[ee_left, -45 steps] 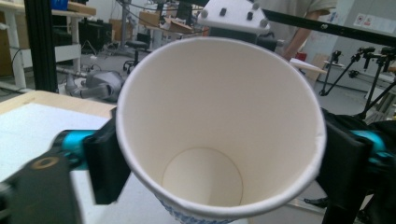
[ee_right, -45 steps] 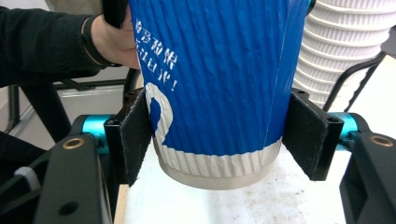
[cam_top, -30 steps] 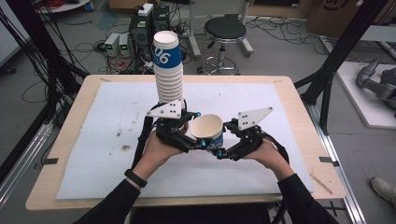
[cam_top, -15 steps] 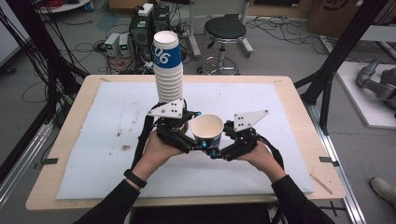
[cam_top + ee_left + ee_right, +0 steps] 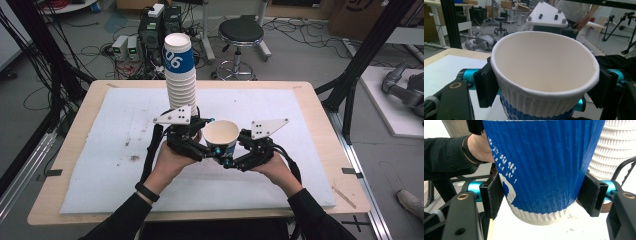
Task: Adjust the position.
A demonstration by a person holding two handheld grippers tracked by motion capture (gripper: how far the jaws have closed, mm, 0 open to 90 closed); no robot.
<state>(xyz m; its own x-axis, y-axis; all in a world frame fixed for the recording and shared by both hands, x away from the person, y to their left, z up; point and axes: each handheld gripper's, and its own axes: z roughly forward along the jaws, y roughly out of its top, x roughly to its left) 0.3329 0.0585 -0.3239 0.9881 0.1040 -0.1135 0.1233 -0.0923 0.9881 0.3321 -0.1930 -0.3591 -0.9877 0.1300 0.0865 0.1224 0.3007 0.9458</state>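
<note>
Two forearms in black sleeves come in from the bottom edge over the table (image 5: 310, 100), wrists angled inward so both tools meet at centre on the white mat (image 5: 100, 165); tall cup stack (image 5: 181, 80) stands upright on the mat just behind the left gripper (image 5: 202, 150), near it, contact unclear; left hand (image 5: 167, 162) cups its tool from below, palm up, a dark band on the wrist; right hand (image 5: 275, 167) mirrors it on the right gripper (image 5: 235, 155); single paper cup (image 5: 220, 137) sits upright between the two tools, mouth open to the top, blue ribbed wall, white inside; right jaws clamped on the cup's lower wall, pads (image 5: 495, 195) pressing both sides near the base; left jaws have just been closing in, pads (image 5: 485, 85) against the wall right under the rim, gripping the same cup.
</note>
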